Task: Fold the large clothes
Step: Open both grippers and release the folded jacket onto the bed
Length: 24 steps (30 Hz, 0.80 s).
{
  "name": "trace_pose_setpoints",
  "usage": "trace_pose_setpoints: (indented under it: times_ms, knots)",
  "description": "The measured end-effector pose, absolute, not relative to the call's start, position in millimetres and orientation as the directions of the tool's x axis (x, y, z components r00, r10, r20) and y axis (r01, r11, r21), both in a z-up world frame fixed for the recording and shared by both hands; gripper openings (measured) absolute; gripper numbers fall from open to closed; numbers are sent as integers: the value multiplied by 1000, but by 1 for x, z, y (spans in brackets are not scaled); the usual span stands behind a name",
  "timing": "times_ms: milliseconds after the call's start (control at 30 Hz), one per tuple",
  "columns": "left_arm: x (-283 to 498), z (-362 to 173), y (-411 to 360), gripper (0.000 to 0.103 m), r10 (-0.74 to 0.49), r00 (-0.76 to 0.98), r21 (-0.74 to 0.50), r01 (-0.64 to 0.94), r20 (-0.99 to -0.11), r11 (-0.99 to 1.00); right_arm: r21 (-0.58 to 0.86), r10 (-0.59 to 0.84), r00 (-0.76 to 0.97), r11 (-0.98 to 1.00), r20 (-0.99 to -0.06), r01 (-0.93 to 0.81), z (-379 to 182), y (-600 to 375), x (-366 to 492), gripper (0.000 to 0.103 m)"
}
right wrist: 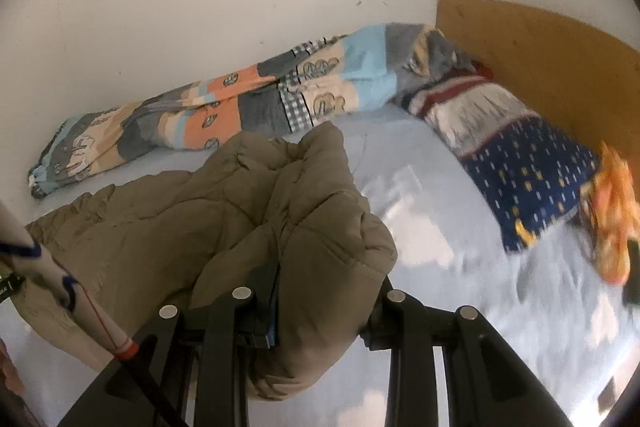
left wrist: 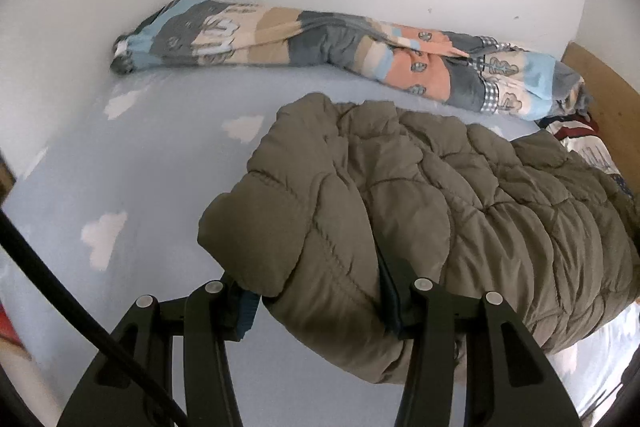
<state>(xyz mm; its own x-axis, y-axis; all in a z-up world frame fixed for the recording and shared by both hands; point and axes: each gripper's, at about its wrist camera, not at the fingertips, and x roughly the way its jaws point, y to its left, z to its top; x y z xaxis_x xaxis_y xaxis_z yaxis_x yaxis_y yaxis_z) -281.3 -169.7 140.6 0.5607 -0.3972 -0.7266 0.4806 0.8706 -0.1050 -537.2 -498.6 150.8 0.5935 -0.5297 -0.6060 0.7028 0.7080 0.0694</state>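
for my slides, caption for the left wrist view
Left gripper shut on a quilted olive jacket over a cloud-print sheet.

From where I stand, no word, number, brand or label can be read anywhere in either view. The patchwork quilt (left wrist: 360, 59) along the wall carries only small printed motifs, no letters, and the dark blue pillow (right wrist: 528, 175) shows only little dashes and specks of pattern. A black tab (right wrist: 8, 289) at the left edge of the right wrist view bears a few pale marks, too small and cut off to make out.
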Motion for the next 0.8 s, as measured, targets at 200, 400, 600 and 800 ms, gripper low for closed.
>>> trace_pose_setpoints:
  times_ms: [200, 400, 600, 800]
  knots:
    - [-300, 101, -135, 54, -411, 451, -220, 417, -792, 882, 174, -467, 581, 660, -667, 731, 117, -479, -590, 33]
    - [-274, 53, -85, 67, -554, 211, -527, 172, -805, 832, 373, -263, 569, 535, -779, 758, 58, -511, -614, 52]
    - [-276, 67, -23, 67, -619, 267, -637, 27, -738, 771, 602, -156, 679, 353, -717, 716, 49, -522, -666, 65]
    - [-300, 126, -31, 67, -496, 496, -460, 203, -713, 864, 561, -312, 637, 303, -705, 770, 67, -512, -705, 66]
